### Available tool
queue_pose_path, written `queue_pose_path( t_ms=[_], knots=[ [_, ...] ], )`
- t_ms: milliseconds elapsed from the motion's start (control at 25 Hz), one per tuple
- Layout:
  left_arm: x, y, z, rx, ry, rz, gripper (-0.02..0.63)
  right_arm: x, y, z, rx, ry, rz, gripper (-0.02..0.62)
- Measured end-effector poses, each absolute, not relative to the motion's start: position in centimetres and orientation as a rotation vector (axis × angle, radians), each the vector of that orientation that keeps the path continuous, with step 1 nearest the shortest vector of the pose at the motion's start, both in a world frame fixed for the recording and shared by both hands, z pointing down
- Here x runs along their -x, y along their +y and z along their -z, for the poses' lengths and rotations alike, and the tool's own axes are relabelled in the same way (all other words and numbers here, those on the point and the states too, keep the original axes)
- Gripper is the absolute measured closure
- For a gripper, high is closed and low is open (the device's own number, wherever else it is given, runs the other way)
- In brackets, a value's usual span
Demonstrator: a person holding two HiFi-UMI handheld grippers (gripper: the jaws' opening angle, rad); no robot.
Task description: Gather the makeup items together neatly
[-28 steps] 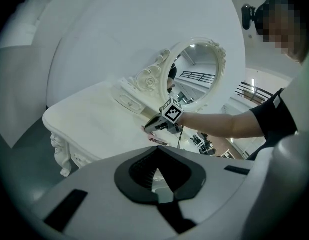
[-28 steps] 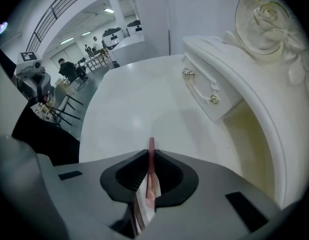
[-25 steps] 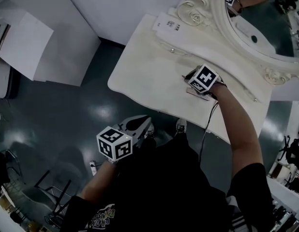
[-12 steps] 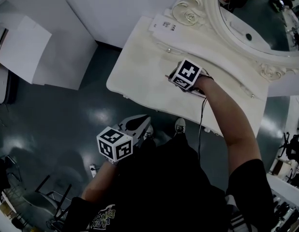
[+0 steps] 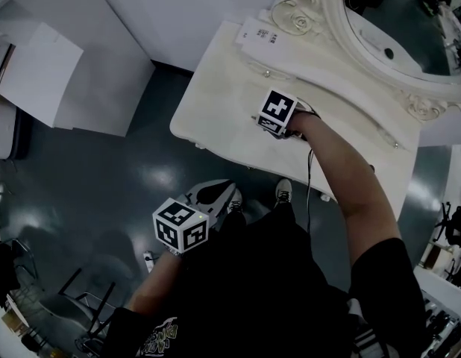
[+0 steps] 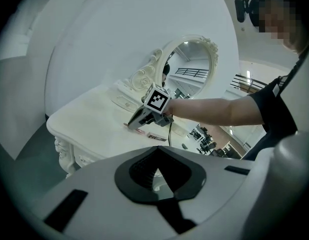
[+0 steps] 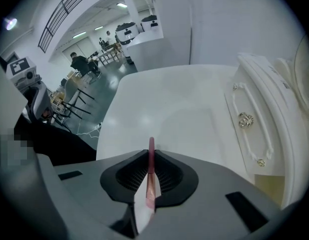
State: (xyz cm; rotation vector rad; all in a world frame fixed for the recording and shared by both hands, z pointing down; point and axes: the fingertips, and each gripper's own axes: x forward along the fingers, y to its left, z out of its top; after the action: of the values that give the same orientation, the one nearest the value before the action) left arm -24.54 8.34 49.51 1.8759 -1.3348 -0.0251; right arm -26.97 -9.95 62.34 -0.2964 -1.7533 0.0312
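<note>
A thin pink stick-like makeup item [image 7: 151, 151] stands edge-on between the jaws of my right gripper [image 7: 151, 159], which is shut on it. In the left gripper view the right gripper [image 6: 133, 125] points down at the white dressing table [image 5: 215, 107], its tip close to the top near the middle. A small flat makeup item [image 6: 157, 137] lies on the table just behind it, and a tiny dark piece [image 6: 184, 145] further right. My left gripper [image 5: 212, 195] hangs low over the dark floor, off the table, jaws shut and empty.
An ornate oval mirror [image 5: 380, 36] stands at the back of the table. A raised drawer section with metal knobs [image 7: 246, 119] runs along the table's back. A white labelled card [image 5: 262, 34] lies at the back left. White boxes [image 5: 44, 73] stand on the floor to the left.
My right gripper has moved left across the table top, carrying the pink item, from the right-middle to the centre. The left gripper has stayed in place.
</note>
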Motion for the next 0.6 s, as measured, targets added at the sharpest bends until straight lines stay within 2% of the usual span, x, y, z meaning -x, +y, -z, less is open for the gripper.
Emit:
queue_pose_path(
  t_ms=[600],
  knots=[
    [21.7, 6.5, -48.7, -1.992, -1.234, -0.074, 0.598, 26.4, -10.0, -63.6, 0.3, -1.735, -0.01, 0.537]
  ],
)
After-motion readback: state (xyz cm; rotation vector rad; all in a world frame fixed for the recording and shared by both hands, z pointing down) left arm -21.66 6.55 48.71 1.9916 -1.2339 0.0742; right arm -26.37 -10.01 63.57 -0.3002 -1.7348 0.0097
